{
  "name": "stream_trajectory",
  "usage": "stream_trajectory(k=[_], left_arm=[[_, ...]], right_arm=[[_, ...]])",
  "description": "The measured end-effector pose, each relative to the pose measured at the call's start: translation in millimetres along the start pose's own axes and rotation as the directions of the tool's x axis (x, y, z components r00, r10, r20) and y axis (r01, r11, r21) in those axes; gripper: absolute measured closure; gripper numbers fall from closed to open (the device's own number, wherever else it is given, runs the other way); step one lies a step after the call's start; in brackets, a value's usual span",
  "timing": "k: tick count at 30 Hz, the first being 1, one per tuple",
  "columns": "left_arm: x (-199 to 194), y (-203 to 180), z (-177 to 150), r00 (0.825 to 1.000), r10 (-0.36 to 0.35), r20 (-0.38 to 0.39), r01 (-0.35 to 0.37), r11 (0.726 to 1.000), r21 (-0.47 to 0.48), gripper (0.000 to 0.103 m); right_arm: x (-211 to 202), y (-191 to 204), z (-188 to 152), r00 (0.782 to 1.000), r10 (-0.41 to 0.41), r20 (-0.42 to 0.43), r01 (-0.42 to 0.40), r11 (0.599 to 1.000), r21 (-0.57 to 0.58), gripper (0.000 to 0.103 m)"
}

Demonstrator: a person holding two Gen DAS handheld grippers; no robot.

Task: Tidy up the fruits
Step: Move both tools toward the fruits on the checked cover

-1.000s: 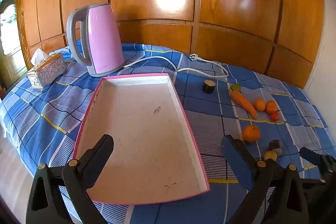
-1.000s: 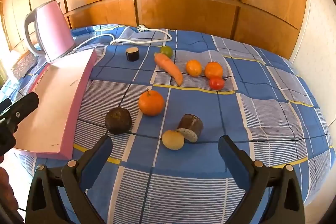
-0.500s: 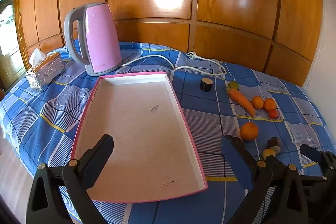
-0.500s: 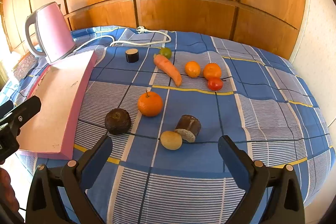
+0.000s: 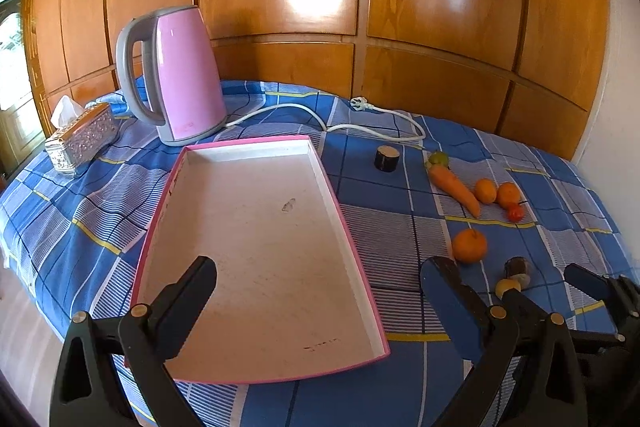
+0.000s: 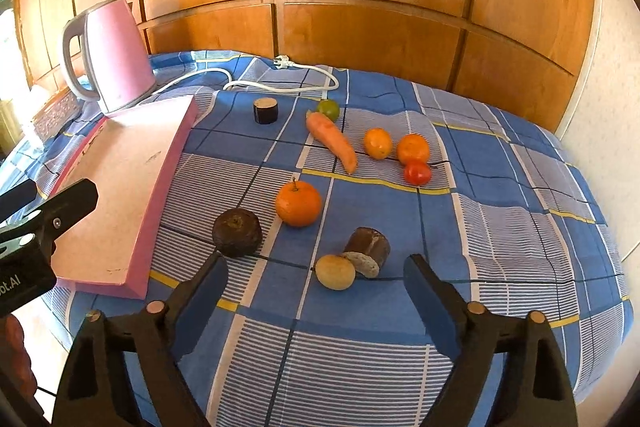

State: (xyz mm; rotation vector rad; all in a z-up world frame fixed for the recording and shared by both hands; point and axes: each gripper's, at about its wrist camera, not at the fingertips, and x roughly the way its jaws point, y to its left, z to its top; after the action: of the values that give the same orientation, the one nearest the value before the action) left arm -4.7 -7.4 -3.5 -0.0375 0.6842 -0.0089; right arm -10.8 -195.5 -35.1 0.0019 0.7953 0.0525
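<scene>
My left gripper (image 5: pixel 320 287) hangs wide apart over the near end of the pink tray (image 5: pixel 356 255), grasping nothing; its camera alone looks into the tray's bare white floor and catches the silver tissue box (image 5: pixel 80 139) beside the pink kettle (image 5: pixel 180 75). My right gripper (image 6: pixel 316 287) is easing its jaws inward, pads touching nothing, the small yellow fruit (image 6: pixel 335 271) just ahead of them on the blue checked cloth (image 6: pixel 520 227). Only this camera shows the dark round fruit (image 6: pixel 237 232) near the tray wall (hidden behind my left finger in the other view), with the big orange (image 6: pixel 298 203), carrot (image 6: pixel 331 141), lime (image 6: pixel 329 109) and tomato (image 6: pixel 417 172) beyond
</scene>
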Motion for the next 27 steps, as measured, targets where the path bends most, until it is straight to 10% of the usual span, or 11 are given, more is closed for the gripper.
stream_trajectory(k=[11, 27], left_arm=[[-2.1, -4.0, -0.8, 1.0, -0.017, 0.001, 0.017, 1.0, 0.009, 0.001], [1.3, -10.3, -4.9, 0.999, -0.045, -0.028, 0.046, 0.999, 0.027, 0.001]], right_arm=[[-1.6, -8.5, -3.4, 1.0, 0.011, -0.016, -0.011, 1.0, 0.019, 0.034], [-3.8, -20.5, -8.4, 0.999, 0.024, -0.022, -0.023, 0.999, 0.044, 0.035]])
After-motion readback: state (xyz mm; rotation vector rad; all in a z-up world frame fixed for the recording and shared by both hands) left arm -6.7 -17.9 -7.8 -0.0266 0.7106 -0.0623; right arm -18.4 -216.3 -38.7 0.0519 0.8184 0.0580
